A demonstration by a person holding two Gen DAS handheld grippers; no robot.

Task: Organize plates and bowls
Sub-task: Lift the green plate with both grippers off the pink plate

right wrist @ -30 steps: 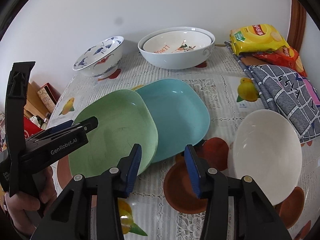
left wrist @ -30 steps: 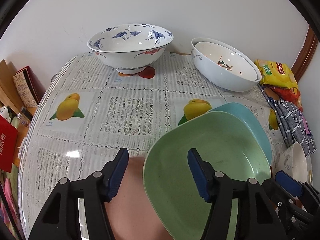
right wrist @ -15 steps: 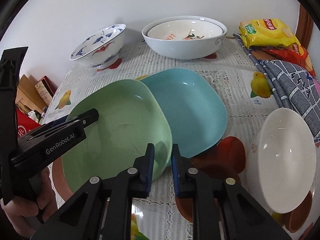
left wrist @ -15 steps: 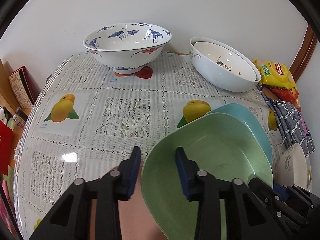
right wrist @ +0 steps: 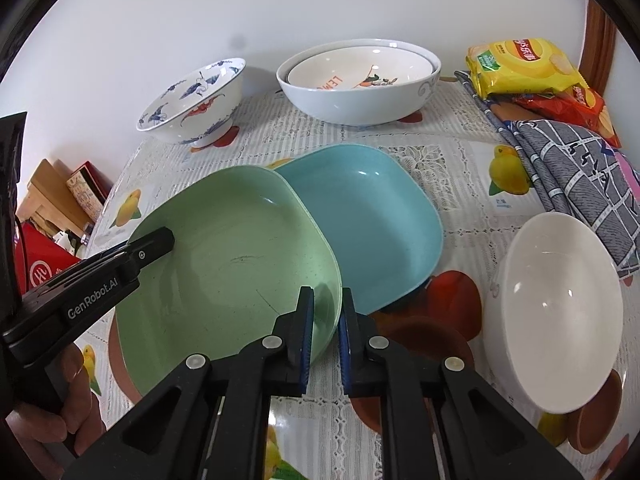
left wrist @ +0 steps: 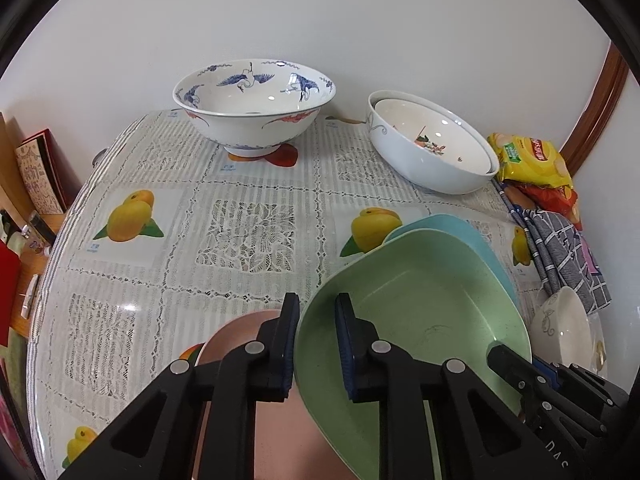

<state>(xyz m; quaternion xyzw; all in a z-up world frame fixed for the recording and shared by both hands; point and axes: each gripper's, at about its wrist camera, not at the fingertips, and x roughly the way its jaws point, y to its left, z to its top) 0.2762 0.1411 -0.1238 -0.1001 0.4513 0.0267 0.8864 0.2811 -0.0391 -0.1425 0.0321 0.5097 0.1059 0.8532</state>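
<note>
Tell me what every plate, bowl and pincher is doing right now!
green plate, gripped at two rims, overlapping the blue plate
blue plate, flat, partly under the green one
pink plate, under the green plate
left gripper, jaws closing, green rim between them
right gripper, shut on the green rim
crane bowl, upright, empty
big white bowl, holding a smaller bowl
small white bowl, empty, alone

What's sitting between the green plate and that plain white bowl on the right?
In the right wrist view, the blue plate, tucked partly under the green plate, and bare tablecloth before the white bowl.
</note>
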